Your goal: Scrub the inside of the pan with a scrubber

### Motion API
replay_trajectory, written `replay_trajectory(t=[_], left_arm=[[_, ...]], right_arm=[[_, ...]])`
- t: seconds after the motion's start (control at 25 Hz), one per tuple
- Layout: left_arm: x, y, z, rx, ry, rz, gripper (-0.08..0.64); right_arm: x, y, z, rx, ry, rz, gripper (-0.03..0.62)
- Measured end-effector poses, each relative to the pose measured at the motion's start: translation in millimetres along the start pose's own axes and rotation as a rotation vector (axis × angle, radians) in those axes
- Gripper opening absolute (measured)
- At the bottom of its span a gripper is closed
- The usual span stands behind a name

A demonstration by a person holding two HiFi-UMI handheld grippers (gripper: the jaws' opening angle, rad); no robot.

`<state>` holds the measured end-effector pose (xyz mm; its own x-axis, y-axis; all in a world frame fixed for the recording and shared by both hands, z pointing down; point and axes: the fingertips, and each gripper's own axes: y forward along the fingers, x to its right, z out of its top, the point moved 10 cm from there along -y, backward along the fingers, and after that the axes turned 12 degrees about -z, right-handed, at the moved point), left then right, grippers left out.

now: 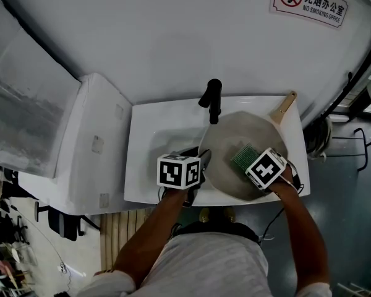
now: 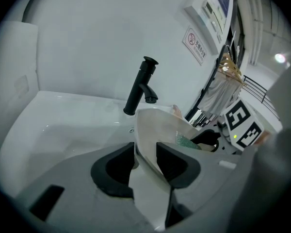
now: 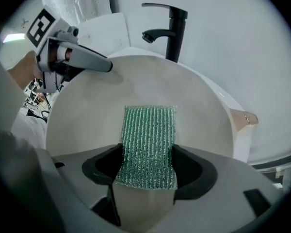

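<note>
A beige pan stands tilted in the white sink, its wooden handle pointing to the back right. My left gripper is shut on the pan's left rim; in the left gripper view the thin rim runs between the black pads. The right gripper is shut on a green scrubber and points steeply down into the pan. The scrubber lies flat against the pan's inner surface, right of centre. The left gripper shows at the pan's far-left rim.
A black faucet rises at the sink's back edge, close to the pan's far rim. A white wall with a no-smoking sign stands behind. A white counter block adjoins the sink on the left.
</note>
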<state>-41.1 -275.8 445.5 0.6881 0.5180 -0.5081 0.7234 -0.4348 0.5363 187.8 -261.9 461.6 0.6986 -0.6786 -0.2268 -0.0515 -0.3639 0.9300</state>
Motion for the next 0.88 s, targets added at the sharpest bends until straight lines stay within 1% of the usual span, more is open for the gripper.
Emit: replay_trajectory(t=[0.24, 0.44, 0.56, 0.68, 0.88], left_arm=[[-2, -8, 5, 0.026, 0.002, 0.006, 0.169], [0, -20, 15, 0.052, 0.033, 0.017, 0.176], [3, -28, 25, 0.086, 0.057, 0.025, 0.181], [9, -38, 39, 0.140, 0.093, 0.033, 0.181], [27, -54, 64, 0.250, 0.167, 0.023, 0.179]], right_arm=[[10, -21, 6, 0.091, 0.069, 0.003, 0.304], [17, -36, 12, 0.150, 0.101, 0.016, 0.304], [21, -48, 17, 0.203, 0.123, 0.013, 0.304], [25, -64, 24, 0.285, 0.152, -0.008, 0.304], [30, -97, 37, 0.464, 0.211, -0.025, 0.304]])
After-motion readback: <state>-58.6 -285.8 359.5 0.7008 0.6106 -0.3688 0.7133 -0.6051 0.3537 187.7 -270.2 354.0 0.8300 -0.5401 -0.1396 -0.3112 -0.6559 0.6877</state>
